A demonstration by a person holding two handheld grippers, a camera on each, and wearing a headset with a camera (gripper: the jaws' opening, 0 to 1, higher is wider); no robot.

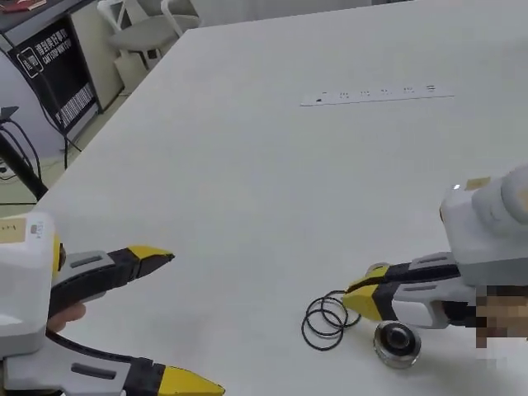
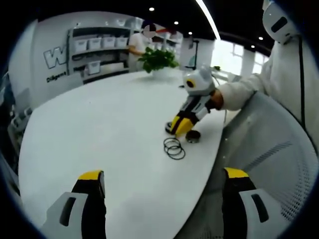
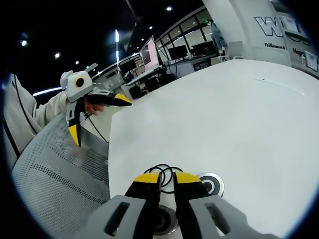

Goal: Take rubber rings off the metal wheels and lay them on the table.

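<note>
At tips of right gripper [image 1: 355,302], fingers narrow: loose rings [image 1: 324,322] on tabletop [image 1: 247,181], wheel [image 1: 397,341] just beside; left gripper [image 1: 194,322] well apart, fingers wide

White table [image 1: 247,165], socket strip [image 1: 375,93] on top. White chair [image 1: 148,29] and black barcode sign [image 1: 54,70] beyond it. Shelves [image 2: 97,47] of bins, wall lettering [image 2: 52,57], plant [image 2: 158,59], windows [image 2: 234,59], monitors [image 3: 149,52], grey mesh chair [image 3: 55,174]. Dark ceiling [image 2: 174,10], strip light [image 2: 209,17].
</note>
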